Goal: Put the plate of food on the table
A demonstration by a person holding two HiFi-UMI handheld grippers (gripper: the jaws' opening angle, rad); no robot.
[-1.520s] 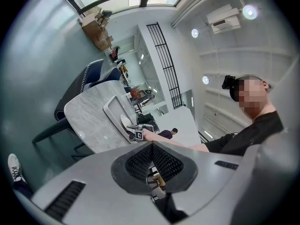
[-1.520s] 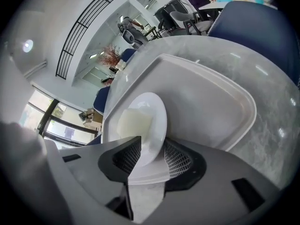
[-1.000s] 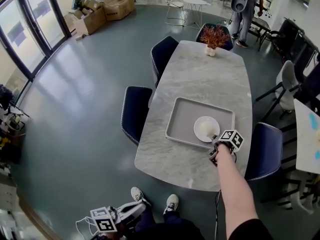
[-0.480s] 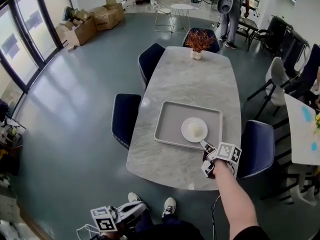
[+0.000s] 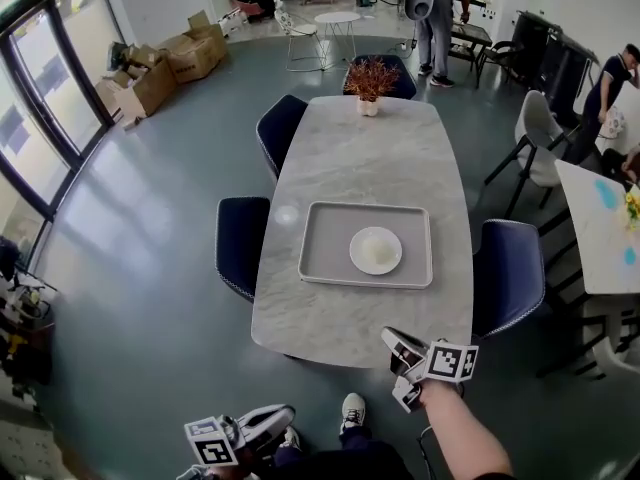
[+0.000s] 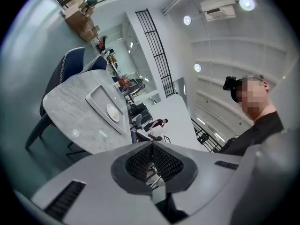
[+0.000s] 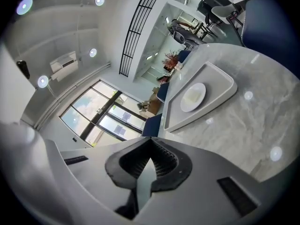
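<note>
A white plate [image 5: 376, 250] with pale food lies inside a grey tray [image 5: 325, 271] on the marble table [image 5: 350, 158]. My right gripper [image 5: 398, 353] hovers over the table's near edge, well short of the tray, shut with nothing between its pads. The right gripper view looks past its closed tips [image 7: 151, 146] at the plate [image 7: 193, 96] and tray [image 7: 225, 93]. My left gripper [image 5: 280, 416] hangs low by my legs, off the table, pads together and empty. In the left gripper view, its tips [image 6: 151, 145] point at the distant plate [image 6: 112, 112].
Dark blue chairs [image 5: 243, 243] [image 5: 508, 273] stand along both long sides. A potted red plant [image 5: 370, 78] sits at the table's far end. Cardboard boxes [image 5: 150, 78] are piled at the far left, another table [image 5: 600, 228] is at right, and people stand at the back.
My right gripper has pulled back from the plate's near rim to the table's near edge. The plate stays in the tray. The left gripper has barely shifted.
</note>
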